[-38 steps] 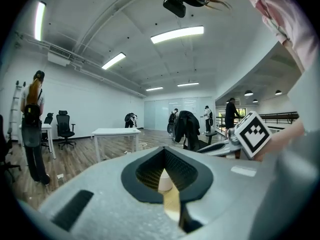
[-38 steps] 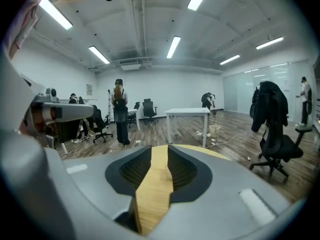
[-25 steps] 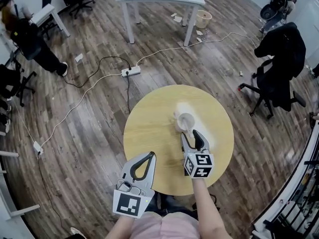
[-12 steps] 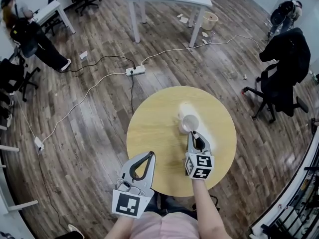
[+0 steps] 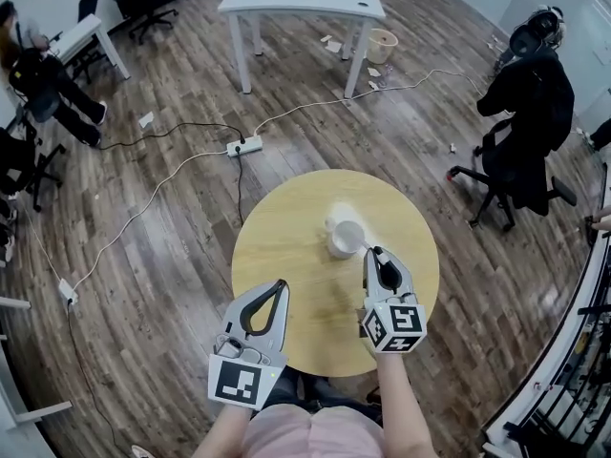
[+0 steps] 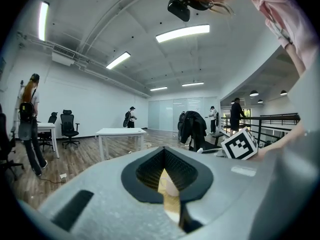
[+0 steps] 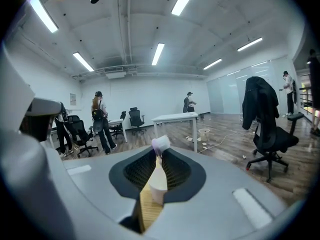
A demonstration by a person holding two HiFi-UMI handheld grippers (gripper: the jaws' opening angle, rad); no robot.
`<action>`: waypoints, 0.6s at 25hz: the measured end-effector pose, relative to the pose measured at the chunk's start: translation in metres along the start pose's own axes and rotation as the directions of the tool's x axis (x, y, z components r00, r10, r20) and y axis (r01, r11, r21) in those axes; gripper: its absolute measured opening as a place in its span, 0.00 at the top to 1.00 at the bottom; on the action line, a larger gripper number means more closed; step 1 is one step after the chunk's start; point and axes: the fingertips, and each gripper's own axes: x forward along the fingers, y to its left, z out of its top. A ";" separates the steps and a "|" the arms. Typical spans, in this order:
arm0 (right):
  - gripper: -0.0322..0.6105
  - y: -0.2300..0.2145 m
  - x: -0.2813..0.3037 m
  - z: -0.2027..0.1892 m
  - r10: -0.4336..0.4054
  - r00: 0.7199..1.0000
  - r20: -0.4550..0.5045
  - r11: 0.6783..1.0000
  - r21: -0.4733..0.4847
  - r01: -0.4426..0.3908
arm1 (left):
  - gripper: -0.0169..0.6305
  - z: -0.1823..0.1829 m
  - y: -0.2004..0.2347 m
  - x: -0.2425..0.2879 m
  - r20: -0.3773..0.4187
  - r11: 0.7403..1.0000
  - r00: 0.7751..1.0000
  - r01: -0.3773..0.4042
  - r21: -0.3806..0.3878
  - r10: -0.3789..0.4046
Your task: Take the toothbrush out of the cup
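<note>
Toothbrush [image 7: 160, 144]: pale head, clamped at the tips of the right gripper [image 5: 374, 253]. Shown only in the right gripper view; too thin to make out in the head view, and its handle is hidden.
Cup [image 5: 345, 237]: white, near the centre of the round tabletop [image 5: 277, 246], just beyond those tips.
Left gripper [image 5: 279, 285]: clenched, empty, at the tabletop's near edge.

Bench [image 5: 277, 246] bare to the left and far side of the cup [image 5: 345, 238]. Right tool [image 5: 374, 254] occupies the cup's near-right side.
</note>
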 end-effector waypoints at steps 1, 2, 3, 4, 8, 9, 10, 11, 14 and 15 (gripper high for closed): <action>0.88 -0.002 -0.006 0.007 0.000 1.000 0.016 1.000 -0.005 0.000 | 0.98 0.003 -0.001 0.001 0.007 1.000 1.000 0.005 0.007 -0.005; 0.88 -0.004 -0.012 0.014 0.000 1.000 0.030 1.000 -0.011 0.001 | 0.98 0.005 -0.002 0.003 0.014 1.000 1.000 0.010 0.014 -0.011; 0.88 -0.005 -0.019 0.020 -0.002 0.999 0.043 1.000 -0.018 0.003 | 0.98 0.008 -0.004 0.003 0.022 1.000 1.000 0.016 0.019 -0.016; 0.88 -0.006 -0.026 0.026 -0.004 0.998 0.055 1.000 -0.025 0.005 | 0.98 0.011 -0.006 0.004 0.032 1.000 0.999 0.021 0.022 -0.022; 0.89 -0.004 -0.058 0.047 0.008 0.995 0.102 0.999 -0.041 -0.004 | 0.98 0.023 -0.017 0.005 0.068 0.998 0.997 0.045 0.032 -0.047; 0.89 -0.002 -0.067 0.053 0.014 0.994 0.112 0.999 -0.048 -0.009 | 0.98 0.025 -0.020 0.004 0.073 0.998 0.996 0.050 0.034 -0.053; 0.89 0.001 -0.076 0.058 0.022 0.992 0.121 0.998 -0.057 -0.015 | 0.98 0.027 -0.022 0.003 0.077 0.998 0.995 0.054 0.034 -0.057; 0.89 0.005 -0.085 0.064 0.029 0.991 0.131 0.998 -0.065 -0.021 | 0.98 0.030 -0.024 0.001 0.082 0.998 0.995 0.057 0.034 -0.059; 0.89 0.017 -0.113 0.081 0.055 0.986 0.158 0.996 -0.073 -0.044 | 0.98 0.037 -0.026 -0.006 0.097 0.998 0.994 0.054 0.030 -0.057; 0.89 0.022 -0.122 0.086 0.066 0.985 0.162 0.995 -0.079 -0.053 | 0.98 0.039 -0.027 -0.009 0.101 0.998 0.993 0.052 0.030 -0.055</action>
